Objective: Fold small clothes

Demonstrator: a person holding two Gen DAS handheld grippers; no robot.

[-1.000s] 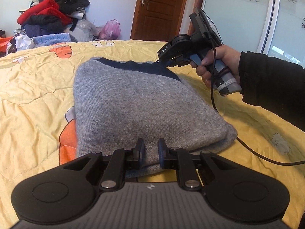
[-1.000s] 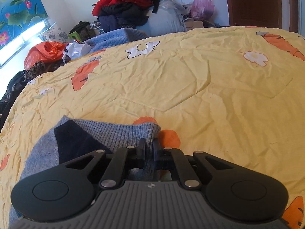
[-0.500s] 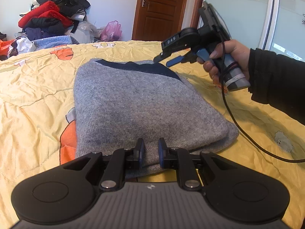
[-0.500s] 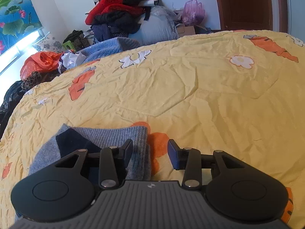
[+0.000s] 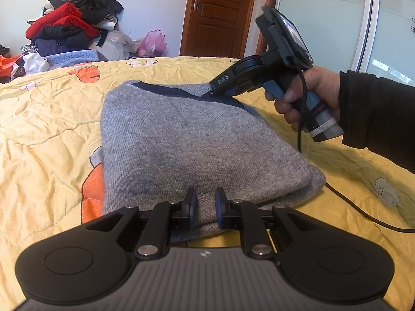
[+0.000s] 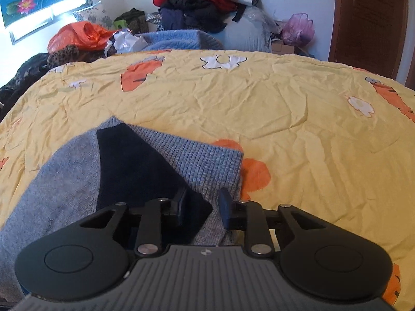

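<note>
Bed (image 6: 259, 98): yellow quilt carries grey sweater (image 5: 181, 140).
Left tool (image 5: 203, 207): clamped on sweater's near edge.
Right tool (image 6: 201, 207): just closing over far corner, fabric between, grip uncertain.
Advice: pinch every layer before folding.

A grey knit sweater (image 5: 197, 140) lies folded into a thick rectangle on the yellow bed, filling the middle of the left wrist frame. A dark navy panel (image 6: 135, 165) and ribbed grey hem (image 6: 202, 160) show at its far end, lower left in the right wrist frame.
</note>
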